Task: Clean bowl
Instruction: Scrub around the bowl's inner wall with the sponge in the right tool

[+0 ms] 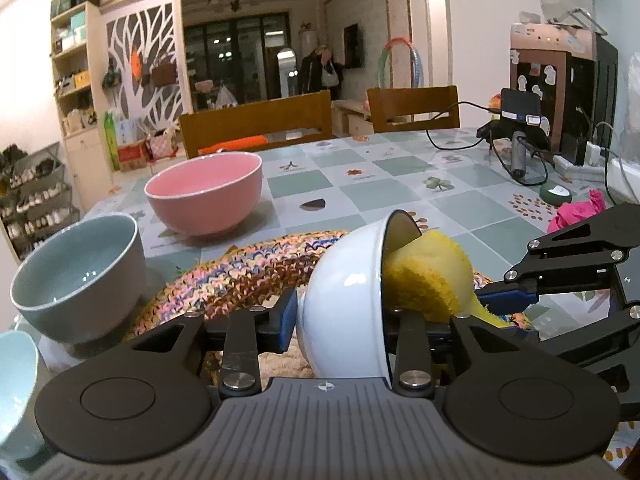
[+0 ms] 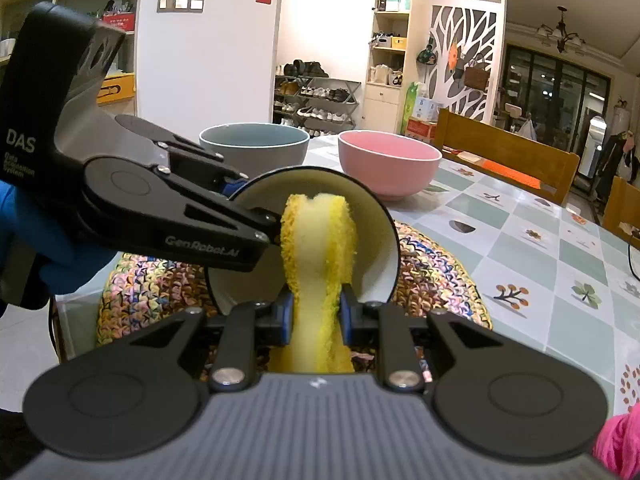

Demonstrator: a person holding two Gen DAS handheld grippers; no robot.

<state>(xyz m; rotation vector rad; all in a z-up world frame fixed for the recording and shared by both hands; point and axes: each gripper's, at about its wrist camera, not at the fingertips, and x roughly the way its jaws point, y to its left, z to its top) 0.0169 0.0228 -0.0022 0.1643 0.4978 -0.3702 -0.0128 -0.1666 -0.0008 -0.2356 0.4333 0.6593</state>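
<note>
While the white bowl [image 1: 344, 300] lies tipped on its side over the braided mat [image 1: 248, 276], the left claw [image 1: 340, 320] straddles its wall — one pad at the outer side, the other inside at the rim; whether the pads press I cannot tell. The right claw [image 2: 316, 312] is clamped tight on the yellow sponge [image 2: 318, 248], whose end pushes into the bowl's hollow.

Glazed ceramic like this is likely stiff, slippery and chippable, so the rim wall seems the sound place to grip, firmly yet without twisting. The sponge is soft and will fold under pressure.

Room is tight on one side — the grey bowl [image 1: 80, 276] and pink bowl [image 1: 204, 192] stand near on the surface [image 1: 400, 184]. The surface's near edge lies just beyond the mat.
</note>
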